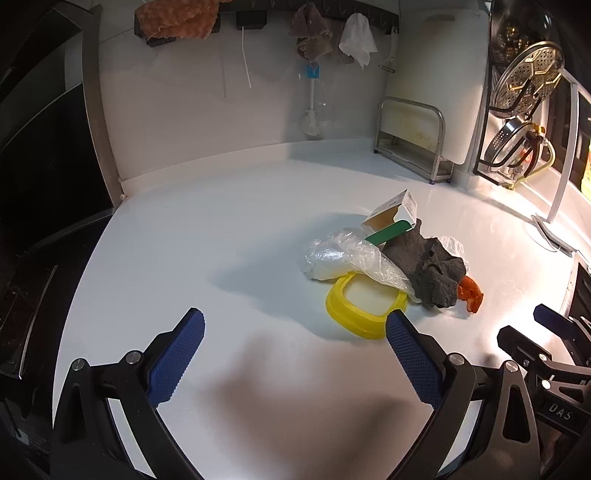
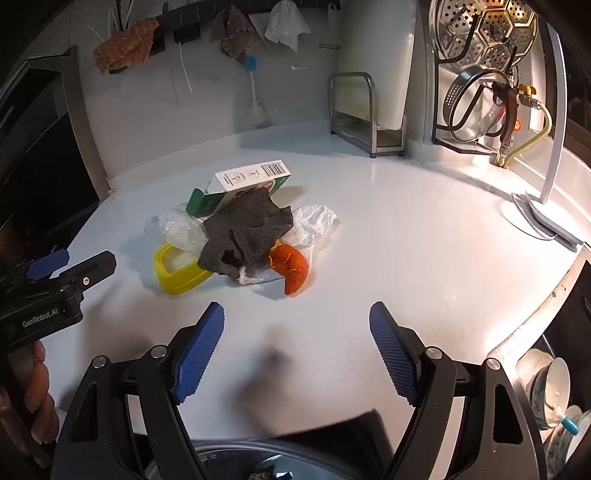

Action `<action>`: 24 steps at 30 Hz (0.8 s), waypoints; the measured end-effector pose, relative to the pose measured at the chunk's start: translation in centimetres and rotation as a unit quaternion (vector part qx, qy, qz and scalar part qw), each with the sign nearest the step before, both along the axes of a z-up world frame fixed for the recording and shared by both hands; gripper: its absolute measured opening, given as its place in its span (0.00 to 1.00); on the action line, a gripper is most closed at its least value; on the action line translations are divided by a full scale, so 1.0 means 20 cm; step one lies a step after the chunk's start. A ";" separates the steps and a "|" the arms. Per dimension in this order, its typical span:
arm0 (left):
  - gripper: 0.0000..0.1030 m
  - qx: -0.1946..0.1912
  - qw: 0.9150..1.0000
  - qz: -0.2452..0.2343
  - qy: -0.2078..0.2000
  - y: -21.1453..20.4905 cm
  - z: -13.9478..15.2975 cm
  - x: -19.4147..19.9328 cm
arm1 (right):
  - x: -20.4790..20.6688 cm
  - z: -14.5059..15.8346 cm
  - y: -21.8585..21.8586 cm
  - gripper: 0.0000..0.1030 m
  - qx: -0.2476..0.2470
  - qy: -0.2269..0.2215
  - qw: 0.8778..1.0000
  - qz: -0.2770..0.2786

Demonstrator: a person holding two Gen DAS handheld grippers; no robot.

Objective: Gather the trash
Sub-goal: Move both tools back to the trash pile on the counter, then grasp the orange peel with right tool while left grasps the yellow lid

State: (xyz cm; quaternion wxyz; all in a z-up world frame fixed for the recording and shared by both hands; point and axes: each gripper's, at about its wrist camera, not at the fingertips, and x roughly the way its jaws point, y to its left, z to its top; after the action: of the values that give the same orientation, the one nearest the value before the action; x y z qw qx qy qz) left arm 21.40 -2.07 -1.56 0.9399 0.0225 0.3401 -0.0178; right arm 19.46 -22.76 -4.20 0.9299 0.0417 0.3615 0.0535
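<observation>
A heap of trash lies on the white counter (image 1: 229, 236): a yellow lid (image 1: 360, 308) (image 2: 177, 273), clear plastic wrap (image 1: 343, 256) (image 2: 177, 230), a dark grey rag (image 1: 432, 267) (image 2: 245, 232), a green and white carton (image 1: 393, 218) (image 2: 243, 186), a white plastic bag (image 2: 314, 223) and an orange peel (image 1: 471, 293) (image 2: 291, 267). My left gripper (image 1: 295, 328) stands open just short of the lid, with nothing between its fingers. My right gripper (image 2: 297, 321) is open too, hovering in front of the peel and holding nothing. Each gripper shows at the edge of the other's view.
A metal rack (image 1: 413, 140) with a cutting board stands at the back right. Strainers and lids hang on a wire rack (image 2: 480, 74). Cloths hang along the back wall (image 1: 177, 18). A dark bin (image 2: 258, 458) sits below the counter's front edge. Cups (image 2: 550, 384) show at lower right.
</observation>
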 end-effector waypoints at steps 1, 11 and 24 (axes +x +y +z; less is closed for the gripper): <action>0.94 0.000 1.000 0.003 0.004 0.00 -0.01 0.02 | 0.03 -0.01 0.00 0.75 -0.005 0.004 1.000 -0.004; 0.94 0.004 0.999 0.011 0.032 -0.01 -0.09 0.10 | 0.25 -0.07 0.02 0.75 -0.031 0.029 0.999 -0.010; 0.94 -0.003 0.999 0.005 0.032 -0.02 -0.07 0.11 | 0.30 -0.13 0.10 0.51 -0.060 0.035 0.997 0.019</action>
State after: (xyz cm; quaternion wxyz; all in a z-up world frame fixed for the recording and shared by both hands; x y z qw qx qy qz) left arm 23.56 -2.53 -3.00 0.9289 0.0176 0.3697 -0.0150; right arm 25.53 -20.81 -6.71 0.9165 -0.0190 0.3967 0.0485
